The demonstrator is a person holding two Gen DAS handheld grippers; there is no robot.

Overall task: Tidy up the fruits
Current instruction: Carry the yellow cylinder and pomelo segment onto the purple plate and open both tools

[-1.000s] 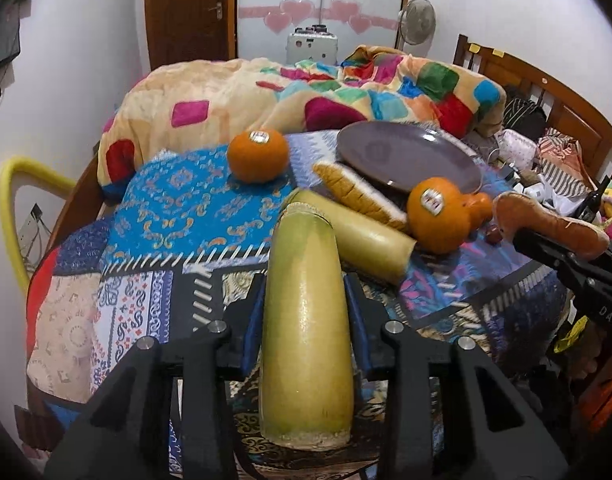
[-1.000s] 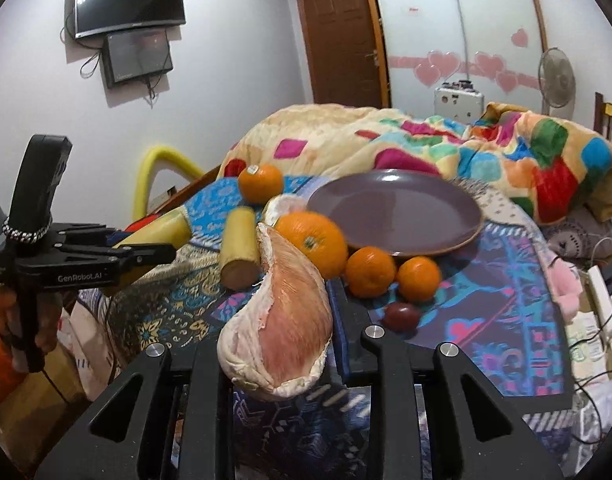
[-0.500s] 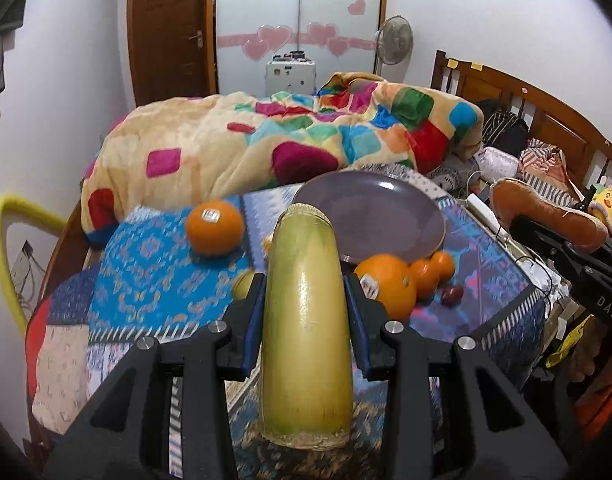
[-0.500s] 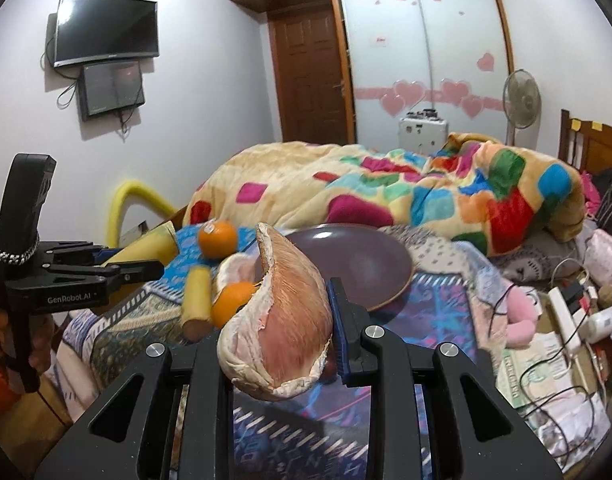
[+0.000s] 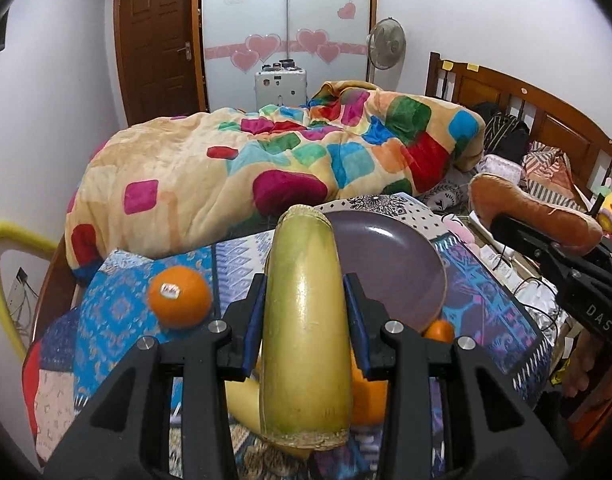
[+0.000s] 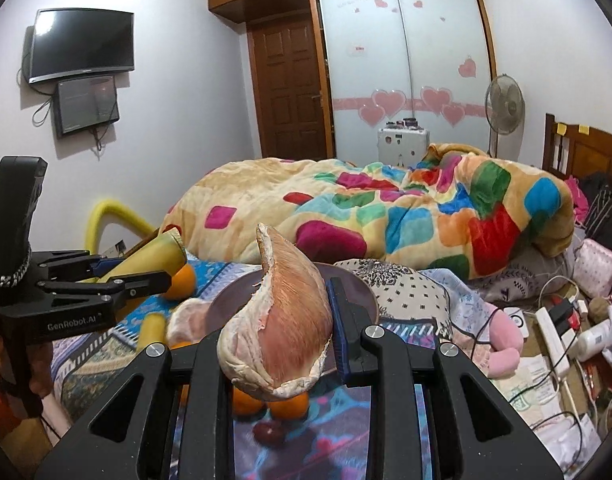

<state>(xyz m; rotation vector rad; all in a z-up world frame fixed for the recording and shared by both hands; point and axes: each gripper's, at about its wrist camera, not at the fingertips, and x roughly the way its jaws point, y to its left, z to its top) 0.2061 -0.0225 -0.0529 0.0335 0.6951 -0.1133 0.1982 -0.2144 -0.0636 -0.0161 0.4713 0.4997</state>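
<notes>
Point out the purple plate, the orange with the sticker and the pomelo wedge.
purple plate [image 5: 390, 256], left wrist view, bare inner surface
orange with the sticker [image 5: 180, 297], left wrist view, middle of its peel
pomelo wedge [image 6: 284, 320], right wrist view, pink flesh face

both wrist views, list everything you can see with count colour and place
cane piece: 1, yellow-green, held in the left gripper
second cane piece: 1, yellow, lying on the cloth left of the plate
pomelo wedge: 1, pink with pale rind, held in the right gripper
plate: 1, purple, on the cloth, nothing seen on it
stickered orange: 1, orange, on the blue cloth left of the plate
other oranges: at least 2, orange, near edge of the plate, partly hidden
small dark fruit: 1, dark red, nearest the right camera
cloth: 1, blue patterned
blanket: 1, multicoloured, behind
left gripper: black, jaws clamped
right gripper: black, jaws clamped
</notes>
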